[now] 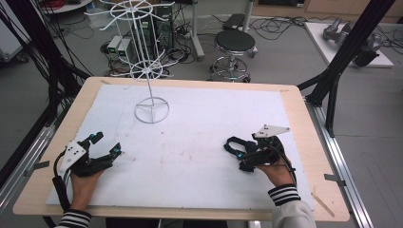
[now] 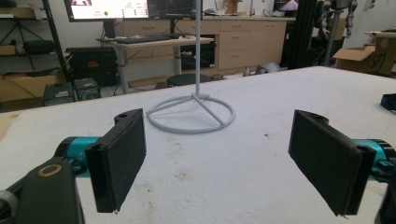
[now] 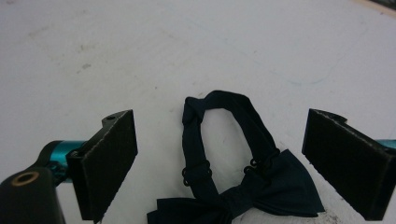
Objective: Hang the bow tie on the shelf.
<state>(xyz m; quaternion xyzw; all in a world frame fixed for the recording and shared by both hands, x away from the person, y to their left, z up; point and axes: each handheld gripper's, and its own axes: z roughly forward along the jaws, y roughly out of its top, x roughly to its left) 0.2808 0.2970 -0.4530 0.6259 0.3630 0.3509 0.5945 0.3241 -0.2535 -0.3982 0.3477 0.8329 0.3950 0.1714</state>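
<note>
Grey floor [image 1: 285, 66] behind the wooden table [image 1: 304, 123]; round black stool [image 1: 234, 42] on chrome legs just beyond the far edge; tangled cables [image 1: 180, 45] near small boxes; black frame posts [image 1: 349, 47] at right; wooden cabinets [image 2: 243, 42] along far wall; desk [image 2: 159, 44] with keyboard, monitor [image 2: 107, 8] above; cardboard box [image 2: 364, 56] at right

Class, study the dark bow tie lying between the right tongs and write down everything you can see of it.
The bow tie is dark navy, of soft matte fabric as it looks. Its knotted bow lies nearest the camera, and the neck strap loops away from it in a closed arch, with small dark hooks on both sides. It lies flat on the white table cover, between the open jaws of the right tongs, which do not touch it.
</note>
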